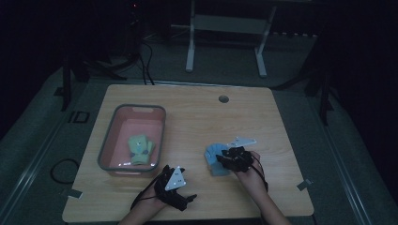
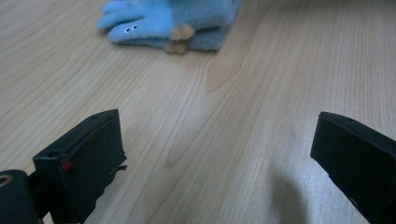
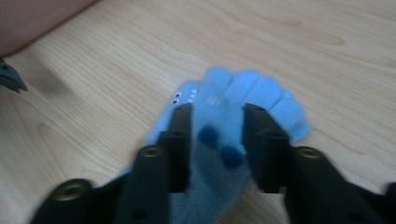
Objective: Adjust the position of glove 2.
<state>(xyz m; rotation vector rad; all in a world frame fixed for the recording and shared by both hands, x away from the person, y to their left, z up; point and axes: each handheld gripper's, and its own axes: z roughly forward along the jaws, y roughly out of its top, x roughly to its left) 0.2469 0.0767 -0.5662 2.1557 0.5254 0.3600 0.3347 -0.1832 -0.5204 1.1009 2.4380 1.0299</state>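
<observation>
A light blue glove [image 1: 213, 157] with small eyes lies flat on the wooden table [image 1: 197, 117], right of centre. My right gripper [image 1: 226, 159] rests on its cuff end. In the right gripper view the jaws of my right gripper [image 3: 217, 109] stand close together with the blue glove [image 3: 252, 91] bunched between them. My left gripper [image 1: 180, 187] sits near the table's front edge, left of the glove. Its jaws [image 2: 215, 135] are spread wide over bare wood, and the blue glove [image 2: 177, 21] lies farther ahead. A green glove [image 1: 141, 149] lies inside the pink basket [image 1: 141, 108].
The pink basket with a grey rim stands on the table's left half. A round cable hole [image 1: 223, 99] is near the far edge. A white stand [image 1: 225, 42] is on the floor behind the table, and a cable loop [image 1: 63, 171] lies at the left.
</observation>
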